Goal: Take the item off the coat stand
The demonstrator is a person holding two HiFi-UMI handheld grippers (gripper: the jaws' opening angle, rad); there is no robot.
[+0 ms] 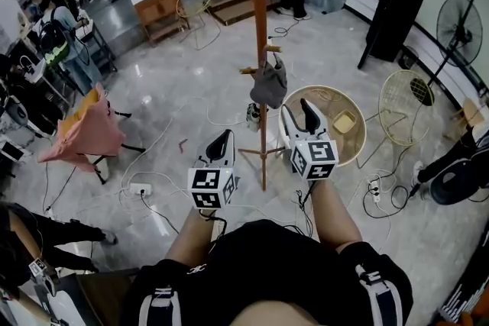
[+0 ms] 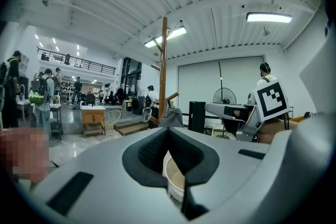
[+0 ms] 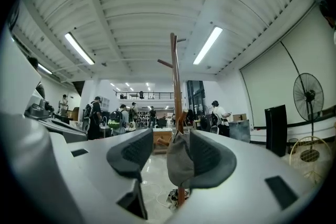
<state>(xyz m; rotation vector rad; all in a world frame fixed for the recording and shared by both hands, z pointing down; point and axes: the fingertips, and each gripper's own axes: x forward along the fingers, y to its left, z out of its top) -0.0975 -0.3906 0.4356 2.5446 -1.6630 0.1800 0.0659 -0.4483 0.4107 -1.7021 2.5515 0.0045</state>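
A tall wooden coat stand (image 1: 260, 27) rises from the marble floor in front of me. A grey fabric item (image 1: 269, 85) hangs from a low peg on it. My right gripper (image 1: 299, 115) is open, a little short of the item and just to its right. In the right gripper view the grey item (image 3: 177, 162) shows through the gap between the pads, which do not touch it. My left gripper (image 1: 221, 138) is lower and left of the pole, its fingertips together and nothing in it. In the left gripper view the stand (image 2: 163, 71) and the item (image 2: 170, 119) are straight ahead.
A round wicker basket (image 1: 356, 135) lies right of the stand's base, with a wire chair (image 1: 402, 118), a floor fan (image 1: 461, 27) and a black box (image 1: 393, 17) beyond. Cables and a power strip (image 1: 140, 188) lie on the floor at left, near a pink cloth (image 1: 84, 130).
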